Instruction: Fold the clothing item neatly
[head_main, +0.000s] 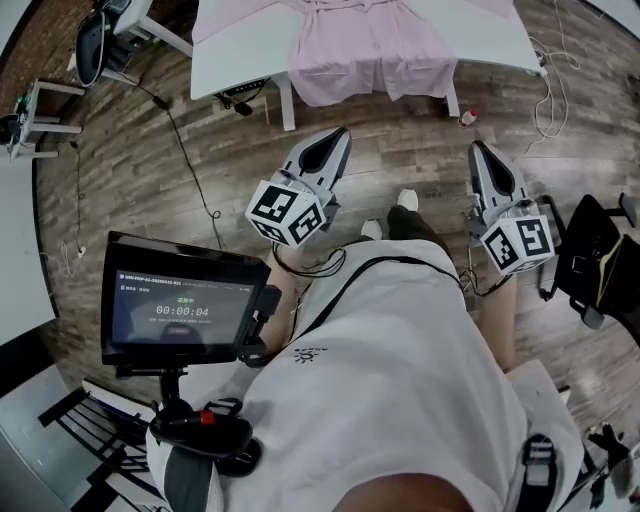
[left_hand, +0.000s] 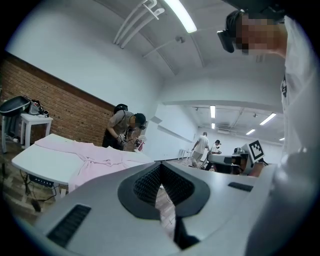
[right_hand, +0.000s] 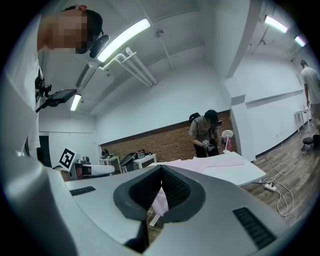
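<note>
White surface (head_main: 240, 45) ahead, pink robe (head_main: 370, 50) spread on it, its lower part draping off the near edge. Left claw (head_main: 332, 140) and right claw (head_main: 480, 152) are both closed, empty, well short of it. Risk: tug the hanging part and the robe slides to the floor (head_main: 150, 180).

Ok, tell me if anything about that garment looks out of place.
The pink garment is not fully on the white table: its lower part hangs down over the near edge instead of lying flat.
</note>
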